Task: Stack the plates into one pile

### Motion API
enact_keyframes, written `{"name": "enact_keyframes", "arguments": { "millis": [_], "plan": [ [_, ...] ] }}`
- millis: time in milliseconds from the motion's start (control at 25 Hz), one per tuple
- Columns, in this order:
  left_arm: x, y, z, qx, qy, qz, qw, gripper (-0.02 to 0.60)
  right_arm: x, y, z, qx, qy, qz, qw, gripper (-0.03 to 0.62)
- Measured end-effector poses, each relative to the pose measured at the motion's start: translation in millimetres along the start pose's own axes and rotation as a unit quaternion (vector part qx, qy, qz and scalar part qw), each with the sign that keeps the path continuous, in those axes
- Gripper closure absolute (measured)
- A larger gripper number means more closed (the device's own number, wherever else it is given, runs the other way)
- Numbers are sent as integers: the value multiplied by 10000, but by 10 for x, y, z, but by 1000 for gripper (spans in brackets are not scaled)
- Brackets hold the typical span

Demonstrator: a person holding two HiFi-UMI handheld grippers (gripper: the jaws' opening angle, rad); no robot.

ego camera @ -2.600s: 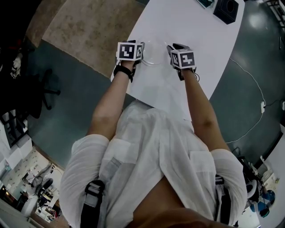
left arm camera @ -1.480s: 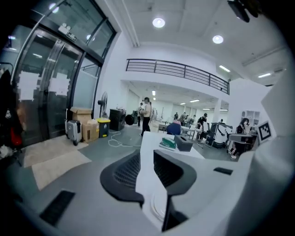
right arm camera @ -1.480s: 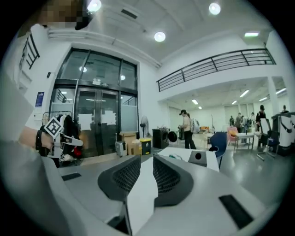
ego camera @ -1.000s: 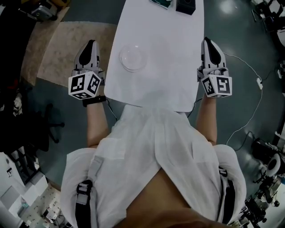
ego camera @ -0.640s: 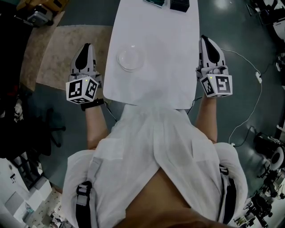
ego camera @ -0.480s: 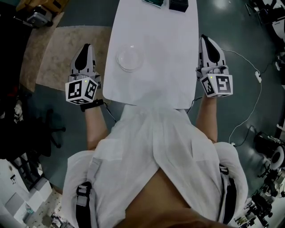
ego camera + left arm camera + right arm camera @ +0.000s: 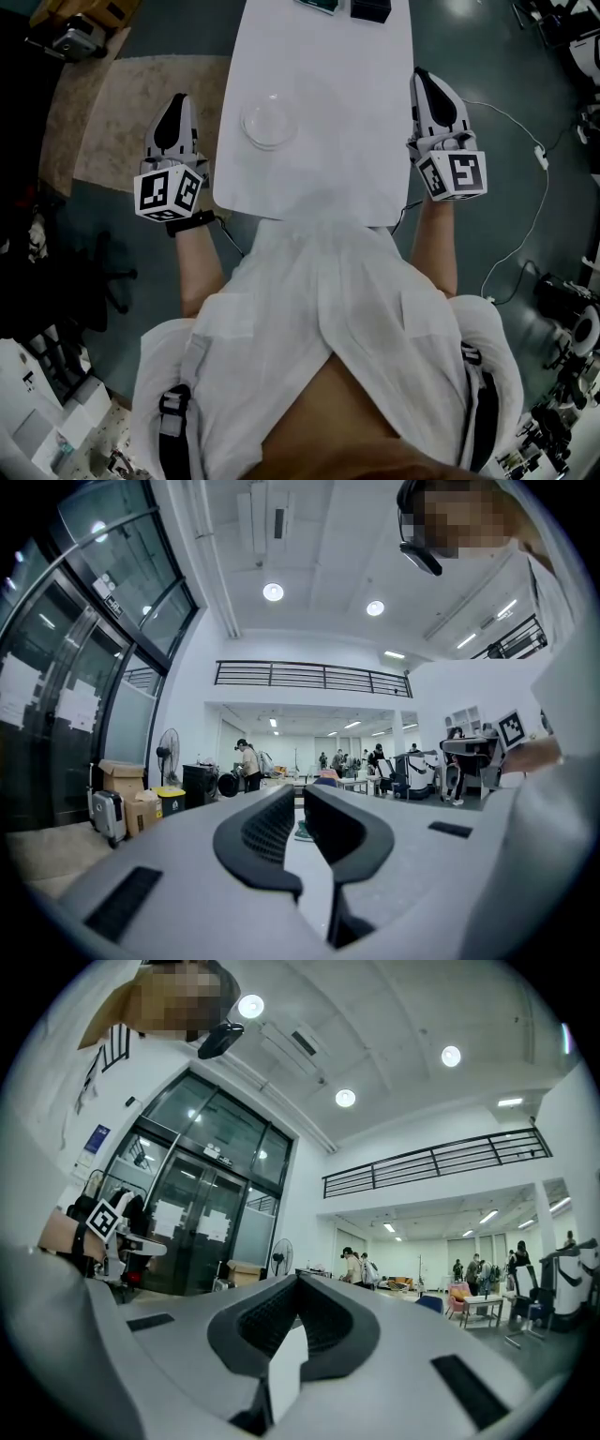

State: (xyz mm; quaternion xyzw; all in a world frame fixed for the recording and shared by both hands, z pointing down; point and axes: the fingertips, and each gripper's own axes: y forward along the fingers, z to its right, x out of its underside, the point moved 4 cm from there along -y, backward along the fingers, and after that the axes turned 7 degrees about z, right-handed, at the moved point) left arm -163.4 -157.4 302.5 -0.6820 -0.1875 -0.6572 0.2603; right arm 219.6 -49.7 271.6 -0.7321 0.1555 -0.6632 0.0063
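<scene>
The clear plates (image 7: 269, 122) show as one round pile on the left part of the white table (image 7: 328, 159) in the head view. My left gripper (image 7: 175, 99) hangs off the table's left side, over the floor, shut and empty. Off the right side, my right gripper (image 7: 423, 77) is held the same way, shut with nothing in it. Neither touches the plates. In the left gripper view the jaws (image 7: 298, 795) meet at the tips; in the right gripper view the jaws (image 7: 298, 1281) are closed too, and both look out across a large hall.
A dark box (image 7: 371, 8) and a teal object (image 7: 317, 4) sit at the table's far end. A beige rug (image 7: 108, 103) lies on the floor to the left, and a white cable (image 7: 525, 159) runs across the floor to the right. People stand far off in the hall.
Earlier both grippers were over the table at the plates; now they are drawn apart to the table's two sides. Over the last second they have kept nearly still.
</scene>
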Motion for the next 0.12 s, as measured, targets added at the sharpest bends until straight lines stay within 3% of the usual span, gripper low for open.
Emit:
{"name": "enact_keyframes", "arguments": {
  "millis": [120],
  "plan": [
    [22,14,17,15,-6,-13,10000,541,7,12,-6,-29,-21,-11,10000,568]
  ]
}}
